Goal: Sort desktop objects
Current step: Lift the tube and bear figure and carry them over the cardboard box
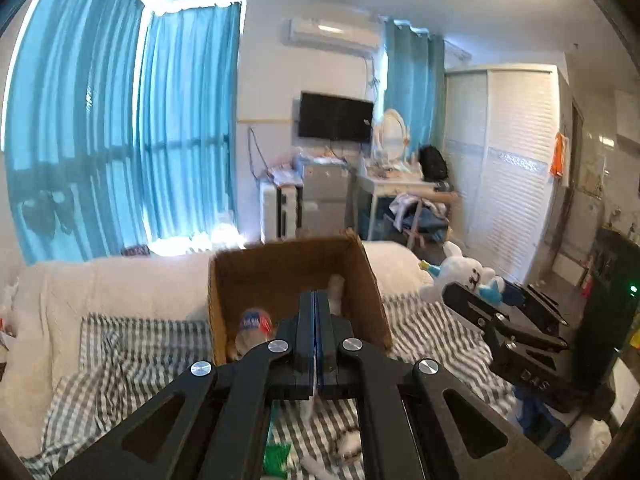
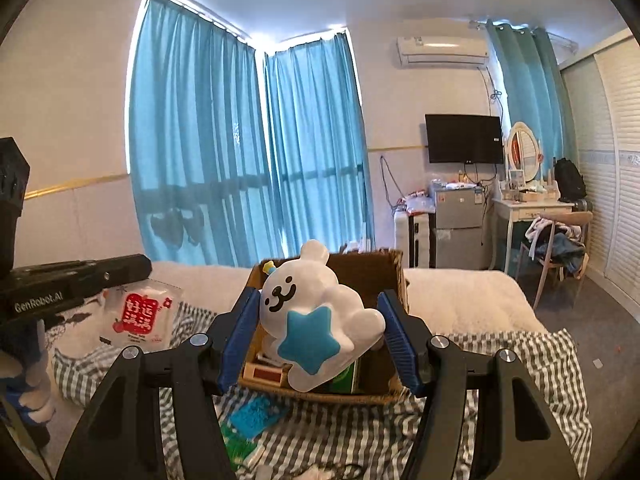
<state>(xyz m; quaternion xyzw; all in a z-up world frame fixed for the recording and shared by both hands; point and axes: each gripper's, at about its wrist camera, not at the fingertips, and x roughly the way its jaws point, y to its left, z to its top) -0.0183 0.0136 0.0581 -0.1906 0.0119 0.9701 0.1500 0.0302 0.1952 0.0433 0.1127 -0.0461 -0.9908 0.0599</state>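
An open cardboard box (image 1: 288, 276) stands on the striped bed sheet and holds a small bottle (image 1: 254, 326) and other items. My left gripper (image 1: 315, 300) is shut and empty, pointing over the box's near edge. My right gripper (image 2: 320, 320) is shut on a white bear toy with a blue star (image 2: 312, 316), held just in front of and above the box (image 2: 384, 276). The right gripper with the toy (image 1: 464, 276) also shows at the right of the left wrist view. The box holds a green carton (image 2: 344, 378) and a small wooden piece (image 2: 266, 372).
The striped sheet (image 2: 360, 432) carries a blue-green packet (image 2: 256, 412) and small items in front of the box. A white bag with red print (image 2: 140, 316) lies left. A white blanket (image 1: 120, 284) lies behind. A fridge, desk and chair stand past the bed.
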